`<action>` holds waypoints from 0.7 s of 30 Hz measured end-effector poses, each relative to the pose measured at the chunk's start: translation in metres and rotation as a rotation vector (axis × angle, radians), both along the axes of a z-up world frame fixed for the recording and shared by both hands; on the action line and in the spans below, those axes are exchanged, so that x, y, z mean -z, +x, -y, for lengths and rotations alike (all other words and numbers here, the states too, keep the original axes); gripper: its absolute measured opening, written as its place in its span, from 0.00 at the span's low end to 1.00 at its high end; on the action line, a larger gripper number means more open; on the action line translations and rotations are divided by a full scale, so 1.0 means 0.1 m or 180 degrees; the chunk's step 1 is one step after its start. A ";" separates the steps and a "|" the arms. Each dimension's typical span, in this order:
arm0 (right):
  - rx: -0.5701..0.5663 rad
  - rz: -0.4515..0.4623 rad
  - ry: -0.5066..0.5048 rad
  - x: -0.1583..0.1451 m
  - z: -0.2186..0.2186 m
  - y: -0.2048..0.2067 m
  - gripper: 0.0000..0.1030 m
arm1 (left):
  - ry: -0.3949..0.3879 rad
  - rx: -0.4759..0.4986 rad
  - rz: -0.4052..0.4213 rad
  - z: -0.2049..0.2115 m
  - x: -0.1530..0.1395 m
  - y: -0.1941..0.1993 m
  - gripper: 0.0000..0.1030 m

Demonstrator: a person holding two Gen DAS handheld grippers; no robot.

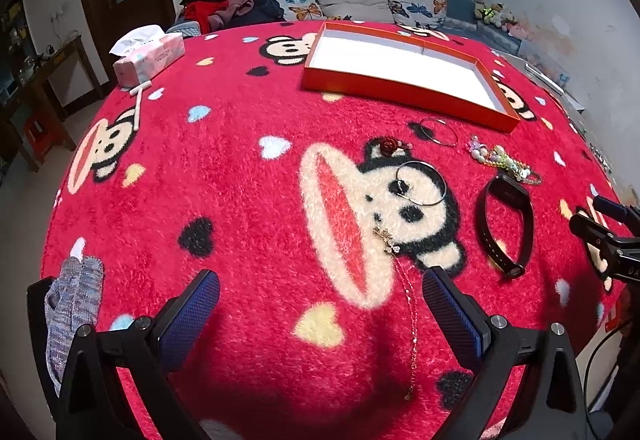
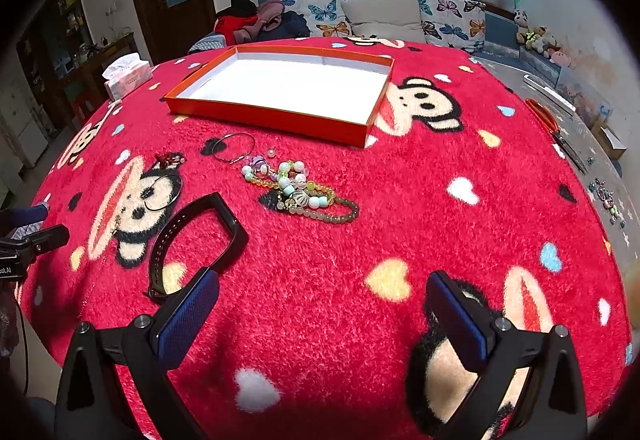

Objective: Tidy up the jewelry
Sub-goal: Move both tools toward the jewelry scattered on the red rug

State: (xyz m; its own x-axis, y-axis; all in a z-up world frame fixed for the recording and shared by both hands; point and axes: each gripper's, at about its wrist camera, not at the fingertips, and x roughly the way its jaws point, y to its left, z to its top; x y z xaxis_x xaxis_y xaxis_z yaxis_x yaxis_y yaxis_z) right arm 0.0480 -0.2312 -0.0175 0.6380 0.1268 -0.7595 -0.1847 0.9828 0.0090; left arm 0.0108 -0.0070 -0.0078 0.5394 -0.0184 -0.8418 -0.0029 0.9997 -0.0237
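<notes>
An empty orange tray (image 1: 404,85) (image 2: 264,116) with a white floor lies at the far side of the red monkey-print cloth. Jewelry lies loose in front of it: a black wristband (image 1: 505,222) (image 2: 192,240), a heap of bead bracelets (image 1: 504,159) (image 2: 300,189), two thin silver bangles (image 1: 422,183) (image 1: 439,131) (image 2: 234,147), a red rose piece (image 1: 390,145) (image 2: 170,159) and a thin chain with a gold charm (image 1: 400,272). My left gripper (image 1: 320,304) hovers open just short of the chain. My right gripper (image 2: 322,300) hovers open near the wristband, holding nothing.
A pink tissue box (image 1: 148,57) (image 2: 126,77) and a white stick (image 1: 138,107) sit at the far left. Orange scissors (image 2: 554,129) and small trinkets (image 2: 606,199) lie on the bare table at the right. A grey knitted cloth (image 1: 72,304) hangs by the left gripper. A sofa stands behind.
</notes>
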 end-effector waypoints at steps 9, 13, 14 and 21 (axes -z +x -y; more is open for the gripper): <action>0.0012 0.0003 0.0026 0.01 0.02 0.02 1.00 | 0.0010 0.0133 -0.0010 0.09 0.03 0.02 1.00; 0.0013 -0.0004 0.0025 0.02 0.03 0.03 1.00 | 0.0019 0.0217 0.0007 0.17 0.02 0.04 1.00; 0.0011 -0.0004 0.0027 0.02 0.03 0.03 1.00 | 0.0015 0.0242 0.0005 0.19 0.01 0.04 1.00; 0.0034 -0.0014 0.0025 0.03 0.09 0.05 1.00 | -0.0047 0.0493 -0.0011 0.41 0.00 0.12 1.00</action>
